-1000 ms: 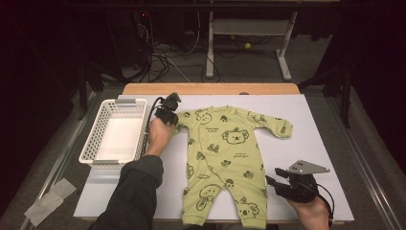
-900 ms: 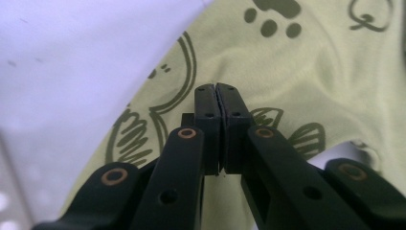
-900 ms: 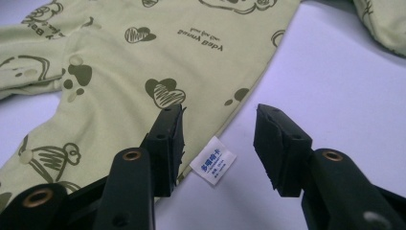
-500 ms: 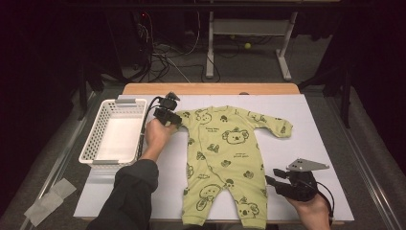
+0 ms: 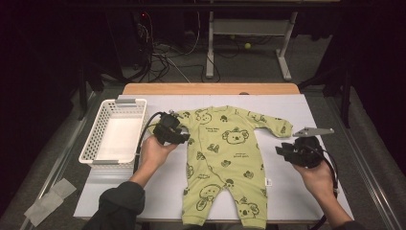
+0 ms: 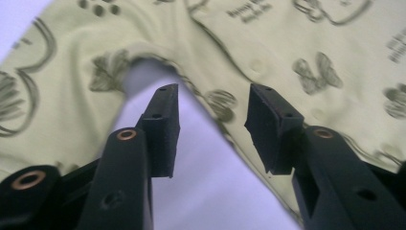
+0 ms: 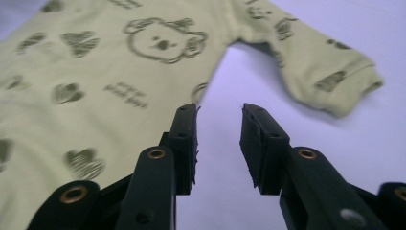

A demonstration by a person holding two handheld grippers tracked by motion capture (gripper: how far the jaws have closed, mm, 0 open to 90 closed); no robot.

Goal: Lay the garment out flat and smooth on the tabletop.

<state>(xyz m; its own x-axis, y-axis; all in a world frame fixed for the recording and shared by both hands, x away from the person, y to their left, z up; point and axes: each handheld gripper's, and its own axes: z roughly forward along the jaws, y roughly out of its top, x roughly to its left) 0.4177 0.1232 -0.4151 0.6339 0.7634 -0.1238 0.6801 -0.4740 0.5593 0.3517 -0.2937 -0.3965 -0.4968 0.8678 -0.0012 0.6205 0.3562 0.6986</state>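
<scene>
- Currently a green romper [image 5: 224, 163] lies flat, front up, on the white table [image 5: 297, 105]; neck toward the far edge, legs toward the person.
- Print on it: koala heads, paw marks, hearts, some text. Both sleeves spread out to the sides.
- Left gripper [image 5: 178, 134]: held in the left hand [image 5: 155, 151], just above the table at the romper's left sleeve and armpit, jaws pointing at the cloth.
- Left gripper view: its jaws stand apart and have just been opening. Nothing is between the pads [image 6: 165, 120]; bare table shows in the gap, with the armpit fold just past the tips.
- Right gripper [image 5: 282, 152]: held in the right hand [image 5: 318, 179], on the table's right side, near the romper's right flank but apart from it, below the right sleeve.
- Right gripper view: jaws part open and just been closing. The gap holds only bare table; the body edge lies just left of the tips, the sleeve cuff [image 7: 356, 79] farther off to the right.
- Neither gripper has hold of the cloth.
- White basket [image 5: 95, 143] sits at the table's left edge, just beside the left hand.
- Grey plate [image 5: 313, 130] tops the right gripper; a cable [image 5: 143, 132] loops from the left gripper toward the basket.
</scene>
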